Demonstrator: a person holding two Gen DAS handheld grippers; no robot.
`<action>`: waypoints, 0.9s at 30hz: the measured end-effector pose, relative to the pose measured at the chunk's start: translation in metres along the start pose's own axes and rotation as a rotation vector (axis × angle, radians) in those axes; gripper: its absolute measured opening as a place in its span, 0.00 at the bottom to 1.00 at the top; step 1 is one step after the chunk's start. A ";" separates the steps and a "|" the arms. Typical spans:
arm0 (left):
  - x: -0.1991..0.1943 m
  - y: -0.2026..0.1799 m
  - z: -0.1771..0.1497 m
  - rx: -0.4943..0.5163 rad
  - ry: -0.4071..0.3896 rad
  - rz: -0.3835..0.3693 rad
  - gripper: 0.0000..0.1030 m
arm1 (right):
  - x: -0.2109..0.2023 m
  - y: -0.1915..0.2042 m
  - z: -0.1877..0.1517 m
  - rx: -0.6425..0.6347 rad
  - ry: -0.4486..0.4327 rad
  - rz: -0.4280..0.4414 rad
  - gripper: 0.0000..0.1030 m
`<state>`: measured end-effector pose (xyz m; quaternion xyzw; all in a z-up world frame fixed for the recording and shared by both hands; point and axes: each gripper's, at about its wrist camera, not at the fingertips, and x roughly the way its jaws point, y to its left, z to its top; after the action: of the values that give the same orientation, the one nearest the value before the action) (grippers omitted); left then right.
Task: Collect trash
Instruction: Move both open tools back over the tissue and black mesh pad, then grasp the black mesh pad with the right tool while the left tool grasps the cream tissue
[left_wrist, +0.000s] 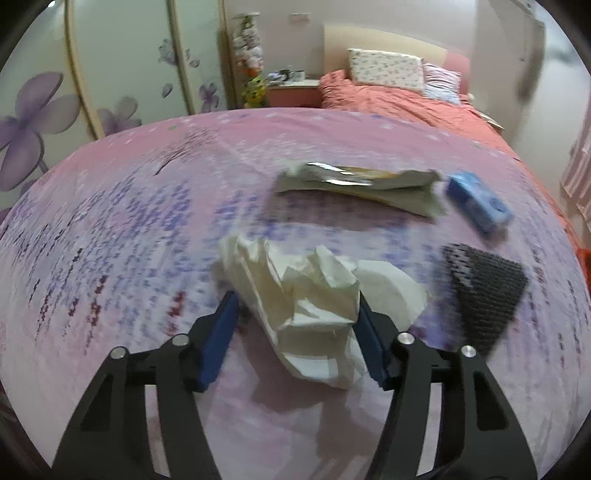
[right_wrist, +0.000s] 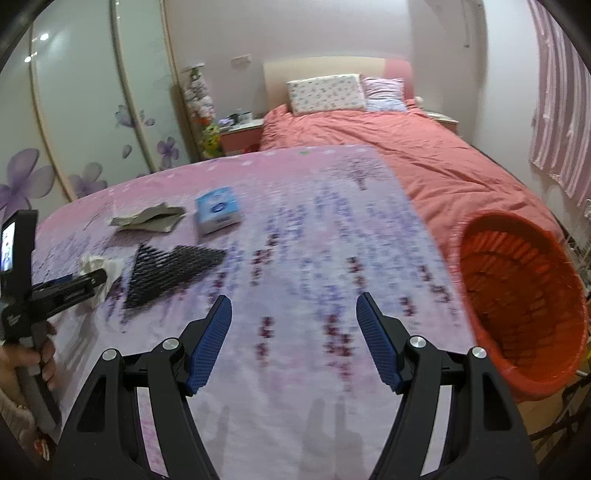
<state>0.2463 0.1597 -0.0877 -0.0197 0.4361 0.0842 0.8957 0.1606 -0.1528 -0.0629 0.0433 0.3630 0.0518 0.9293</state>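
Observation:
A crumpled white tissue (left_wrist: 306, 291) lies on the pink flowered cloth between the wide-open fingers of my left gripper (left_wrist: 295, 310); the right pad touches it. Beyond it lie a flattened grey foil wrapper (left_wrist: 362, 184), a blue and white carton (left_wrist: 476, 203) and a black mesh piece (left_wrist: 480, 288). In the right wrist view my right gripper (right_wrist: 293, 317) is open and empty above bare cloth. The black mesh (right_wrist: 170, 269), wrapper (right_wrist: 147, 221), carton (right_wrist: 218, 214) and tissue (right_wrist: 99, 266) lie to its left, with the left gripper (right_wrist: 88, 280) at the tissue. An orange basket (right_wrist: 517, 295) stands at the right.
The cloth-covered table (right_wrist: 332, 240) ends at the right beside the basket. A bed with a coral cover (right_wrist: 406, 147) and pillows lies behind. A flowered wardrobe (right_wrist: 92, 129) stands at the left, a nightstand (right_wrist: 240, 133) at the back, and a striped curtain (right_wrist: 554, 110) on the right.

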 end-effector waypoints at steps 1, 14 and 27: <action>0.002 0.007 0.002 -0.007 0.001 0.004 0.57 | 0.003 0.006 0.000 -0.005 0.006 0.011 0.68; 0.015 0.034 0.012 -0.019 0.014 -0.024 0.56 | 0.055 0.098 0.012 -0.044 0.126 0.175 0.74; 0.019 0.037 0.011 -0.023 0.014 -0.042 0.58 | 0.072 0.092 0.014 -0.052 0.135 0.099 0.25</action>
<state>0.2602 0.1998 -0.0945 -0.0397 0.4410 0.0703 0.8939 0.2167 -0.0530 -0.0900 0.0336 0.4210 0.1097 0.8998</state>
